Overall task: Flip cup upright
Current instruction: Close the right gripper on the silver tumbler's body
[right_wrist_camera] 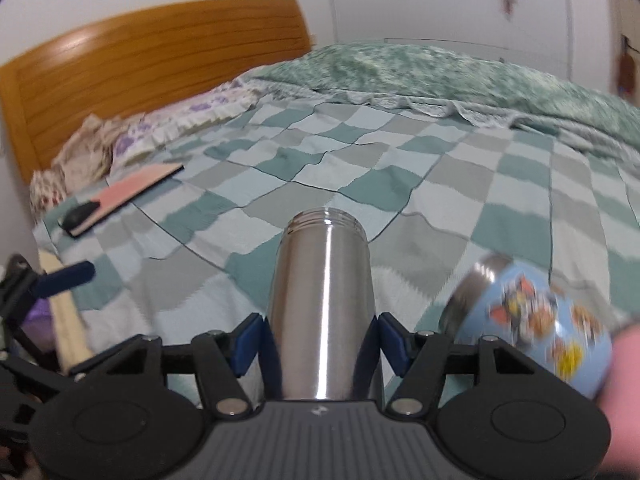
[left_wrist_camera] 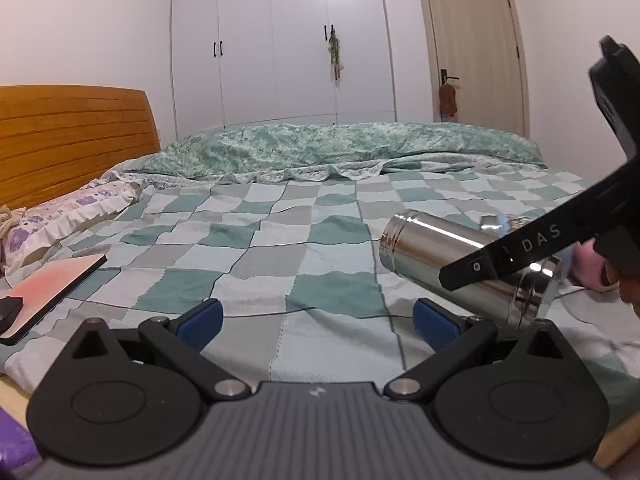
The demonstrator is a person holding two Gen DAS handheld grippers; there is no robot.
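A steel cup (right_wrist_camera: 322, 300) lies on its side on the checkered bedspread, its threaded open mouth pointing away from my right gripper. My right gripper (right_wrist_camera: 320, 344) is shut on the cup's body, a blue pad on each side. In the left wrist view the cup (left_wrist_camera: 432, 252) lies at the right, partly hidden by the right gripper's black finger (left_wrist_camera: 500, 258). My left gripper (left_wrist_camera: 316, 320) is open and empty, low over the bedspread to the left of the cup.
A blue cartoon-printed lid or cup (right_wrist_camera: 536, 320) lies just right of the steel cup, blurred. A pink-covered tablet (left_wrist_camera: 48, 284) with a black object on it lies at the bed's left. Pillows (left_wrist_camera: 60, 216), a wooden headboard (left_wrist_camera: 72, 136) and a rolled green quilt (left_wrist_camera: 340, 148) lie beyond.
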